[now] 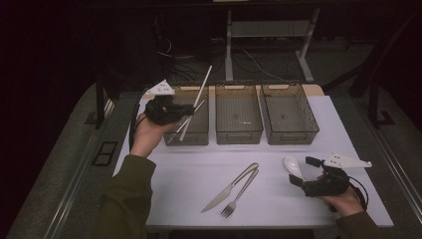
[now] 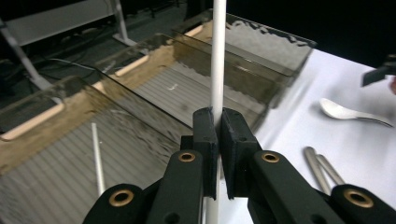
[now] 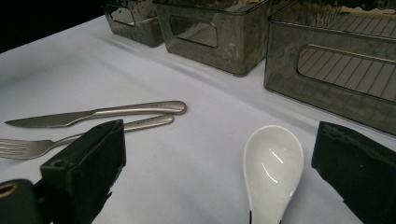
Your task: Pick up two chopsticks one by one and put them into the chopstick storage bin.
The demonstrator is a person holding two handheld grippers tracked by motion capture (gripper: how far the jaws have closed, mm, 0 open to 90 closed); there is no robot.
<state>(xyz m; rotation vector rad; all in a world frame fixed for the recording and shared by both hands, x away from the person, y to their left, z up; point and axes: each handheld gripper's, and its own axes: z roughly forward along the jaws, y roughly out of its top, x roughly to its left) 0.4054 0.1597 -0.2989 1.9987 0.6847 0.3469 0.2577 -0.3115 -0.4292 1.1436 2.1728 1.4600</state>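
left gripper (image 1: 185,110): jaws closed tight on a long thin white plastic chopstick (image 1: 198,99), pinched partway up the shaft so both ends stick out free; in the left gripper view the chopstick (image 2: 217,56) runs straight up between the pads

chopstick position: held tilted above the left smoky translucent plastic bin (image 1: 198,130), lower end inside the bin's mouth, upper end leaning past its far rim; looks lined up for a drop into that bin

second chopstick: another white stick (image 2: 97,156) already lies on the ribbed floor of the same bin (image 2: 56,154), so this bin reads as the chopstick slot

middle bin (image 1: 238,113) and right bin (image 1: 289,112): same smoky plastic, side by side along the far edge of the white table (image 1: 179,179), likely kept for the other utensil kinds

right gripper (image 1: 302,172): jaws wide open, holding nothing; parked low near the right edge of the table, straddling the white ceramic soup spoon (image 3: 272,170) without touching it, probably staged for the next pick

spoon on table: bowl (image 1: 293,166) just beside the right gripper, handle towards the hand

steel table knife (image 1: 230,188) and steel fork (image 1: 240,191): lying together near the front edge, centre of the table, handles touching at the far end, untouched

judgement: release needs the stick lowered and tipped flatter first, else it may lean on the rim
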